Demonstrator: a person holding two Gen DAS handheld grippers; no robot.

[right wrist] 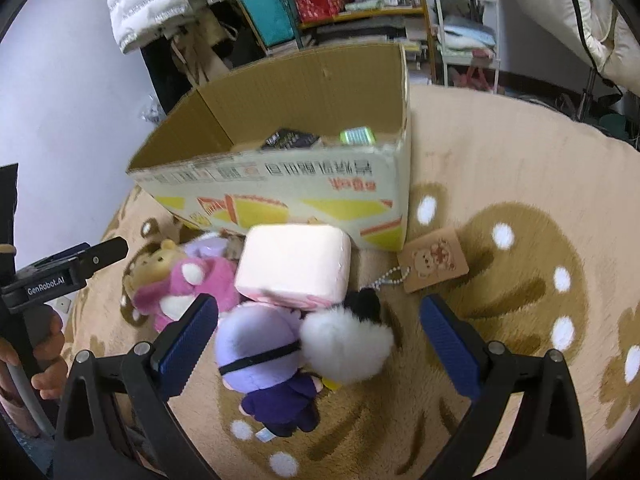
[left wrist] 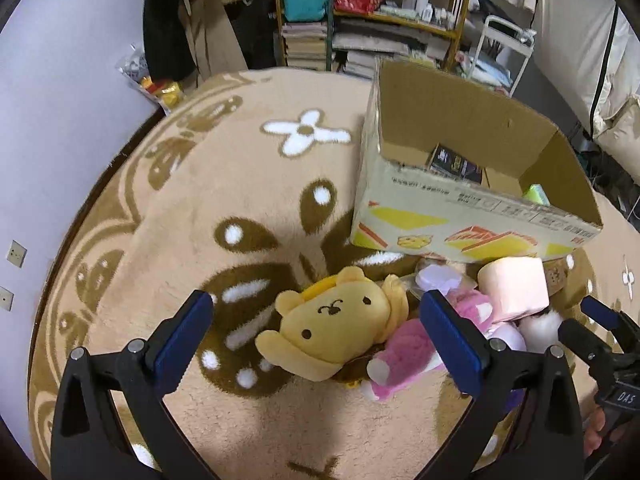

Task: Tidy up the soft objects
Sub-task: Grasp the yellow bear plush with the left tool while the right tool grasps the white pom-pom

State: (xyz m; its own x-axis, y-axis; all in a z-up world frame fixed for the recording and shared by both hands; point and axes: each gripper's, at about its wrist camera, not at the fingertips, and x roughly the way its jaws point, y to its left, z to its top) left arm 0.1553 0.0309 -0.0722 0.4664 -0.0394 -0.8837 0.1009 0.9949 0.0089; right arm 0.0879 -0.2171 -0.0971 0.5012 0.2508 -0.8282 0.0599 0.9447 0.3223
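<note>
A pile of soft toys lies on the rug in front of an open cardboard box [left wrist: 460,216] [right wrist: 280,184]. In the left wrist view my left gripper [left wrist: 320,320] is open around a yellow dog plush [left wrist: 336,320], with a pink plush [left wrist: 404,356] beside it. In the right wrist view my right gripper [right wrist: 320,328] is open over a purple doll [right wrist: 260,356] and a white fluffy ball [right wrist: 348,344]. A pale pink cube cushion [right wrist: 296,264] [left wrist: 514,286] lies behind them. The left gripper also shows at the left of the right wrist view [right wrist: 80,264].
The box holds a dark packet [right wrist: 288,138] and a green item [right wrist: 356,135]. A wooden tag on a bead chain [right wrist: 434,260] lies right of the pile. Shelves [left wrist: 360,12] and hanging clothes [right wrist: 160,0] stand behind the beige rug [left wrist: 240,184].
</note>
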